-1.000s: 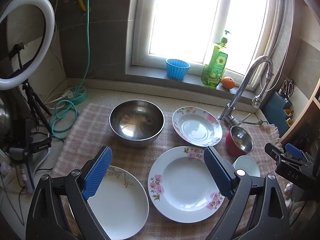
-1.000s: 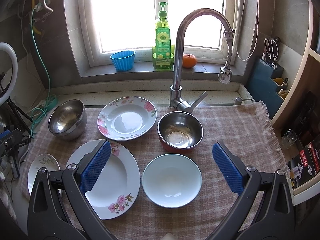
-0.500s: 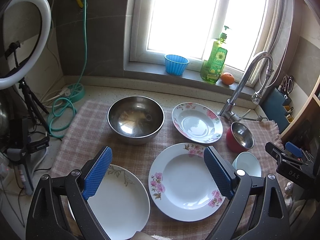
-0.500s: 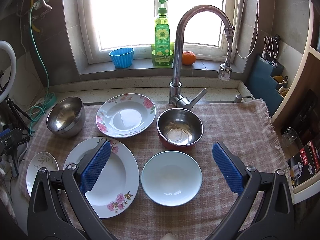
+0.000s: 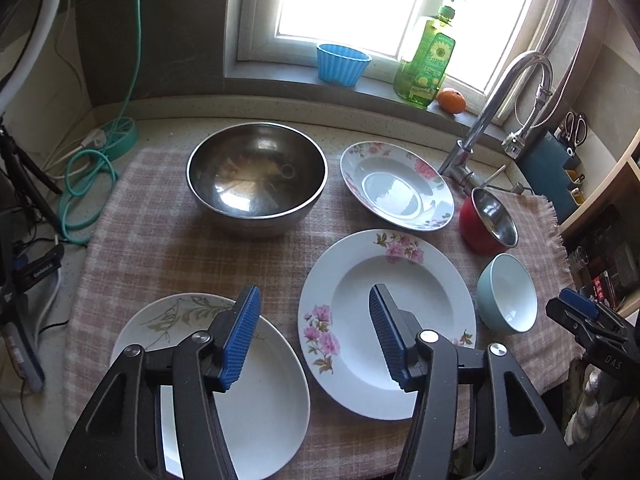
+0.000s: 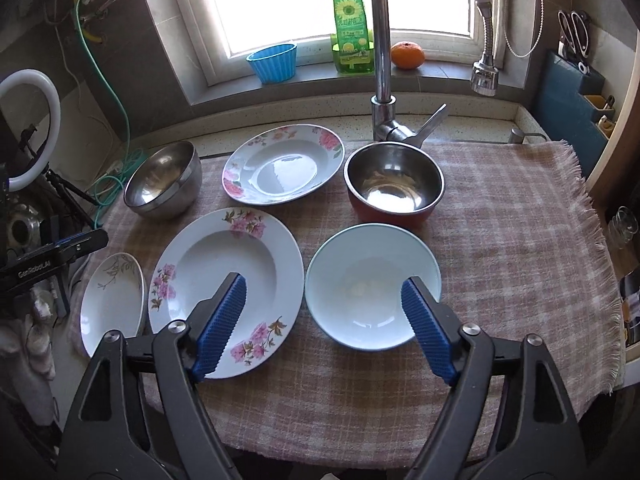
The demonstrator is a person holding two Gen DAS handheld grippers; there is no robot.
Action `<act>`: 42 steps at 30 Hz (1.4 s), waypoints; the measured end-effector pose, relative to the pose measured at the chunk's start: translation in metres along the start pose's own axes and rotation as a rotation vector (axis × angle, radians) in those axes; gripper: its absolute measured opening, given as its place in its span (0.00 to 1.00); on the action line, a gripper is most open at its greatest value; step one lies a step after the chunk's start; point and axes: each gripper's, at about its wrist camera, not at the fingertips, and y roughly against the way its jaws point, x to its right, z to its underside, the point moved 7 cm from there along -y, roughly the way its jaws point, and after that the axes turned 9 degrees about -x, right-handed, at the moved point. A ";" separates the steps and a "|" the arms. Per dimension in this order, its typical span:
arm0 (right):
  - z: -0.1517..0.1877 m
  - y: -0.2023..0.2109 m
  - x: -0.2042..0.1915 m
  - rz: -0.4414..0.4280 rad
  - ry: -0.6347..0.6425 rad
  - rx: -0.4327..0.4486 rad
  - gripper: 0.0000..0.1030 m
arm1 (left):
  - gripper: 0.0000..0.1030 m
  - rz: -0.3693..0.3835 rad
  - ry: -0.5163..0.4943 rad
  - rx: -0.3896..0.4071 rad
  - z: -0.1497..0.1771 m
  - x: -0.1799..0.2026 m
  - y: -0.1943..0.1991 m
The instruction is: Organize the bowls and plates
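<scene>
Grippers: the left gripper (image 5: 314, 334) and right gripper (image 6: 322, 322) have both just been closing, jaws still apart, gripping nothing. 3 plates and 3 bowls sit separately on the checked cloth (image 6: 520, 240). Centre frame, right view: large floral plate (image 6: 226, 280) beside pale bowl (image 6: 372, 284).

A checked pink cloth (image 6: 512, 216) covers the surface. On the window sill stand a blue cup (image 6: 274, 62), a green soap bottle (image 6: 351, 28) and an orange (image 6: 407, 55). A chrome tap (image 6: 382, 52) rises behind the cloth. Scissors (image 6: 574, 34) sit in a blue holder (image 6: 568, 104) on the right; a ring light (image 6: 30, 128) and a green hose (image 5: 86, 184) lie left.
</scene>
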 end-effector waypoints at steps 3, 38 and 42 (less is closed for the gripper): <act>0.016 -0.011 -0.007 -0.077 0.023 -0.081 0.51 | 0.40 0.035 -0.012 -0.043 0.001 0.002 -0.014; 0.049 -0.074 -0.002 -0.372 -0.133 -0.323 0.14 | 0.17 0.212 0.059 -0.268 -0.021 -0.016 -0.100; 0.051 -0.079 -0.002 -0.381 -0.150 -0.340 0.14 | 0.17 0.214 0.059 -0.273 -0.021 -0.016 -0.102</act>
